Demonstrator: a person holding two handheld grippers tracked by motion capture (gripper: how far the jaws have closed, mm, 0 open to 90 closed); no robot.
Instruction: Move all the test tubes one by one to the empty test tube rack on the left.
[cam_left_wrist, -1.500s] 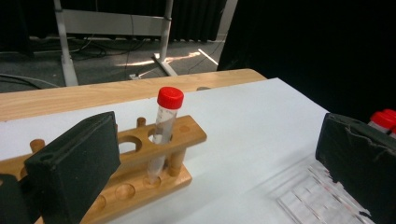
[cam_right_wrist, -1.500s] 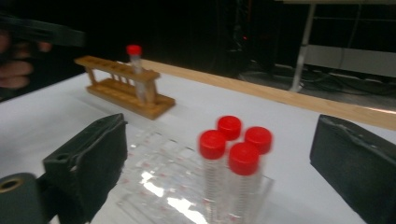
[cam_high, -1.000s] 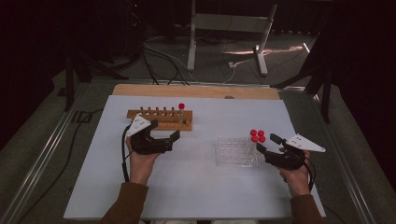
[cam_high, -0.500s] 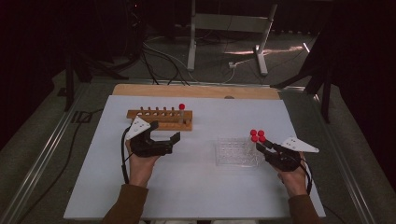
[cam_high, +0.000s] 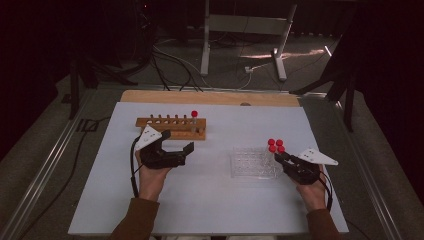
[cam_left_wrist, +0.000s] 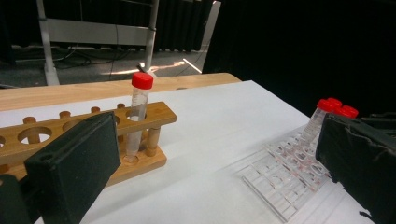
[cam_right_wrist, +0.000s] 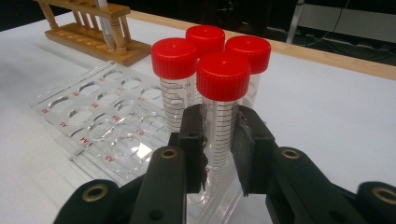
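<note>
Several red-capped clear tubes (cam_high: 275, 145) stand together at the right end of a clear plastic rack (cam_high: 252, 164). My right gripper (cam_high: 278, 156) reaches them from the near right. In the right gripper view its pads (cam_right_wrist: 194, 140) press both sides of the nearest tube (cam_right_wrist: 222, 112), so this gripper (cam_right_wrist: 219, 149) is shut on it. A wooden rack (cam_high: 170, 128) stands at the back left with one red-capped tube (cam_high: 194, 120) in its right end. My left gripper (cam_high: 176, 142) hovers just in front of it, jaws wide open and empty. The left gripper view shows that tube (cam_left_wrist: 137, 116) upright in its hole.
The white table top (cam_high: 210, 200) has bare room in front of both racks. A wooden board (cam_high: 210, 97) edges the far side. Beyond it are cables and a metal stand (cam_high: 240, 45) on the dark floor.
My right gripper has edged forward to the tube cluster and its jaws now sit against the nearest tube. The left gripper has hardly moved.
</note>
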